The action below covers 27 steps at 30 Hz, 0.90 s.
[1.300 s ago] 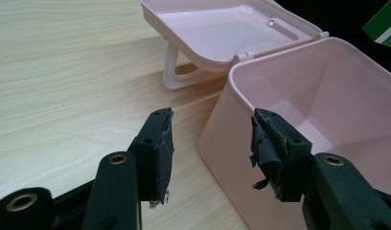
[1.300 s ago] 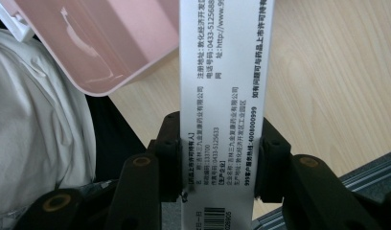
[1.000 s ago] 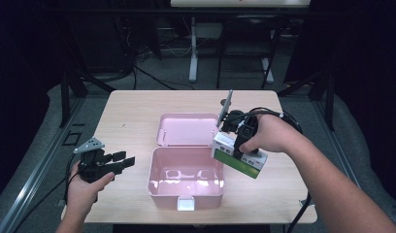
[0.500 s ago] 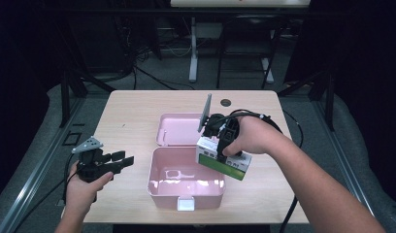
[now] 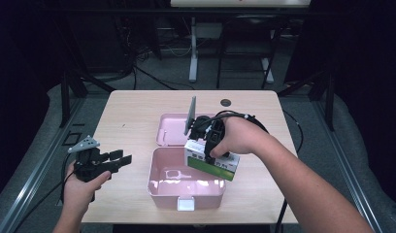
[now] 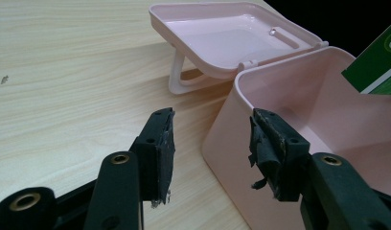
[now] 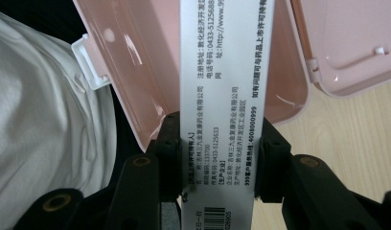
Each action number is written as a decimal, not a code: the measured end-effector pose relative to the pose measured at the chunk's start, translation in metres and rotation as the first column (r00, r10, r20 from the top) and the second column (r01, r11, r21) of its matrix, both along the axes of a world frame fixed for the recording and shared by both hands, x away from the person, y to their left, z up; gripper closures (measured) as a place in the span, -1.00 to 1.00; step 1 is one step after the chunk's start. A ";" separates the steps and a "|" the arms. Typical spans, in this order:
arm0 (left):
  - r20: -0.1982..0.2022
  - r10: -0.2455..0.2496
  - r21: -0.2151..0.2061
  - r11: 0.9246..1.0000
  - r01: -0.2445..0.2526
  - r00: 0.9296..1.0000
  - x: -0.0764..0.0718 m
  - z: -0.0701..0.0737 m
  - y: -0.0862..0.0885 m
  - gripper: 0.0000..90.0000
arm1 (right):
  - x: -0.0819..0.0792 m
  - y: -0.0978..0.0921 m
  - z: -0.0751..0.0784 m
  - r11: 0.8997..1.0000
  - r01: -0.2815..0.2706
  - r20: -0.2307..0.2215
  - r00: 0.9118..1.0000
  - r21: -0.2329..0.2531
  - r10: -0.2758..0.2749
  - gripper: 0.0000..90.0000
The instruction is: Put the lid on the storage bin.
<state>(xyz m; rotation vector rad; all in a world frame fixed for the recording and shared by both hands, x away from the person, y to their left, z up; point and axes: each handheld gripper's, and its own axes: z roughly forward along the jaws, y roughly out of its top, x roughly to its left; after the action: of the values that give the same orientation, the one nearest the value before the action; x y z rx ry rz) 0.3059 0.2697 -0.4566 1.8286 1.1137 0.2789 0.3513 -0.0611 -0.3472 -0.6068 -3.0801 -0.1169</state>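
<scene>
A pink plastic box stands open near the table's front edge, its lid lying flat behind it. My right gripper is shut on a green and white carton and holds it over the box's right rim. In the right gripper view the carton's white printed side runs up between both jaws of the right gripper, above the box's hollow. My left gripper hangs open and holds nothing, left of the box. In the left gripper view, the left gripper points at the box's near corner.
The wooden table has bare room to the left and behind the box. A small dark hole sits near the table's far edge. A white garment lies below the box's front in the right gripper view. Dark floor and cables surround the table.
My right gripper has carried the carton leftward from beside the box to over its right rim. The left gripper has stayed where it was, open.
</scene>
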 end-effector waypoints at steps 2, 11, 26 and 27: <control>0.000 -0.003 -0.001 1.000 0.003 1.000 0.000 0.000 -0.001 0.12 | 0.000 0.004 -0.001 1.000 -0.008 -0.003 1.000 -0.001 0.008 0.36; -0.002 -0.008 0.002 1.000 0.008 1.000 0.000 -0.001 -0.002 0.12 | -0.003 0.018 -0.002 0.999 -0.044 0.002 0.999 0.001 0.044 0.36; -0.009 -0.017 0.008 1.000 0.017 1.000 0.001 -0.002 -0.003 0.13 | -0.009 0.032 -0.009 0.993 -0.113 0.013 0.994 -0.021 0.113 0.36; -0.010 -0.018 0.009 1.000 0.018 1.000 0.001 -0.002 -0.004 0.12 | -0.010 0.033 -0.009 0.992 -0.123 0.011 0.992 -0.021 0.124 0.36</control>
<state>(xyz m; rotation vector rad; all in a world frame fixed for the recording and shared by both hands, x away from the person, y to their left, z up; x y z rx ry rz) 0.3068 0.2660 -0.4591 1.8491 1.1035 0.2655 0.3410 -0.0279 -0.3566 -0.4159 -3.1243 -0.0901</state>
